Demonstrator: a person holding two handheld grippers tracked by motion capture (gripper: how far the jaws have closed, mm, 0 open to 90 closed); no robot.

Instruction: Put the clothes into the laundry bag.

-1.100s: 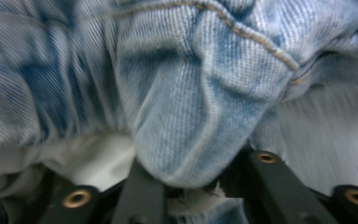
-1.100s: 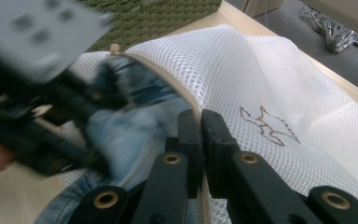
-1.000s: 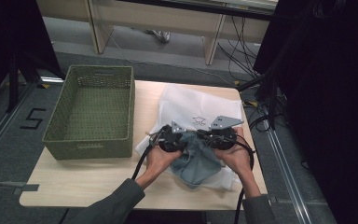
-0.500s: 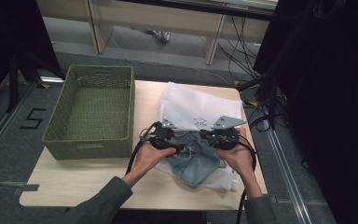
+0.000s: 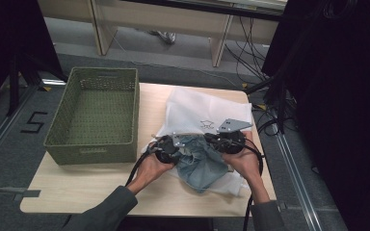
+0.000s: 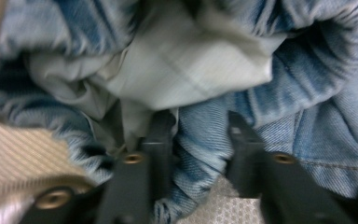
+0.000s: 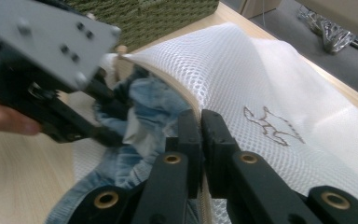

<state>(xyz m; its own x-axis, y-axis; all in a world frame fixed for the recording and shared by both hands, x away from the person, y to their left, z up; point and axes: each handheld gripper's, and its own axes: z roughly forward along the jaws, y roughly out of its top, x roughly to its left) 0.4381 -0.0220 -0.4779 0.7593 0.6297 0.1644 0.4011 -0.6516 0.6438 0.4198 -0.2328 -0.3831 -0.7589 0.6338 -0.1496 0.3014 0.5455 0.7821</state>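
Two tongs busy: left (image 6: 198, 140) just closing on denim (image 5: 200, 161); right (image 7: 200, 128) pinches mesh bag (rim) (image 7: 261, 79).

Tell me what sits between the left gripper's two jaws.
A bunched fold of the jeans sits between the jaws of the left gripper, which have just been closing; the left gripper view shows it.

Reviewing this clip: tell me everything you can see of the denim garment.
The denim garment is faded light-blue jean cloth with a pale checked lining, bunched and crumpled. It lies partly inside the open mouth of the white mesh bag on the table, its lower part spilling toward the person. A fold sits between the jaws of the left gripper, which have just been closing. The right gripper pinches the bag's edge beside it.
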